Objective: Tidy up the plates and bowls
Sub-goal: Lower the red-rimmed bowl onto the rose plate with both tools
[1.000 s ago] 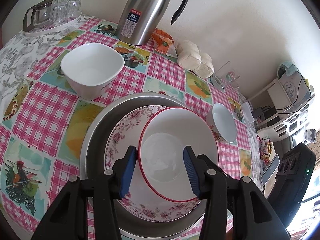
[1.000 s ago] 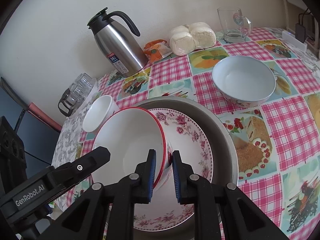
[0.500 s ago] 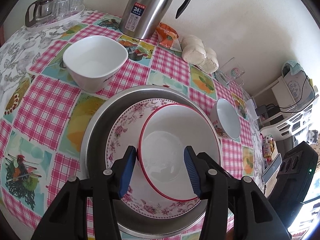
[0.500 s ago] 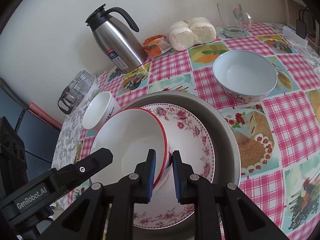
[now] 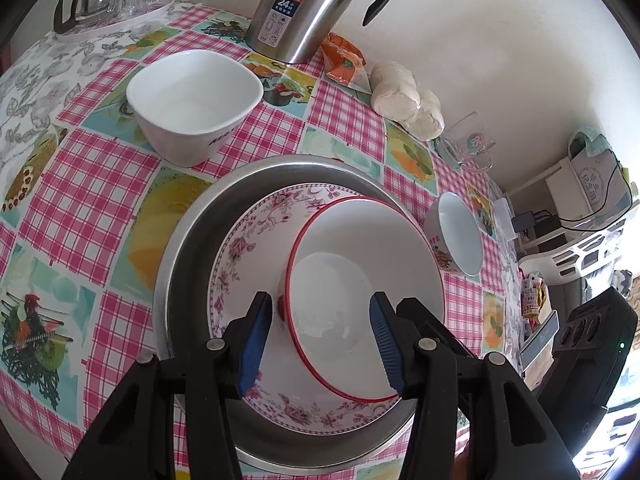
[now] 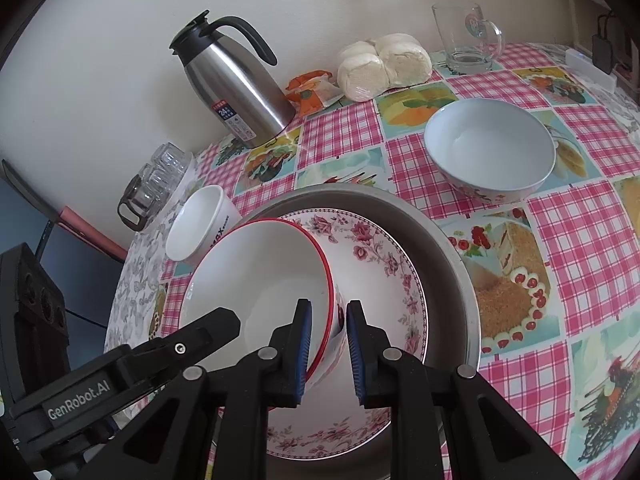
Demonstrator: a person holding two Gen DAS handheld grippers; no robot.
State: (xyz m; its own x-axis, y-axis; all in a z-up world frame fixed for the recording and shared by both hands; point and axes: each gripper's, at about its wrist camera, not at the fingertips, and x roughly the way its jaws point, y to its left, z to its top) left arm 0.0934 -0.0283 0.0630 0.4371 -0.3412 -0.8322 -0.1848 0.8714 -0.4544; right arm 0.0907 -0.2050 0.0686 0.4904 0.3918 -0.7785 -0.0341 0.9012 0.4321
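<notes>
In the left wrist view, your left hand-held gripper (image 5: 318, 340) is standing open around the red-rimmed bowl (image 5: 364, 296), which is nesting in the floral plate (image 5: 256, 240) on the metal tray (image 5: 192, 240), frame centre.

In the right wrist view, your right hand-held gripper (image 6: 328, 354) is opening off that bowl's rim; the square bowl (image 6: 196, 224), centre left, and the round bowl (image 6: 490, 152), upper right, are waiting on the table (image 6: 580, 240).

"24" stands on the blue label of the steel flask (image 5: 304, 8) at twelve o'clock. "GenRobot.AI" is printed on the left gripper (image 6: 120, 380), at eight o'clock in the right wrist view.
</notes>
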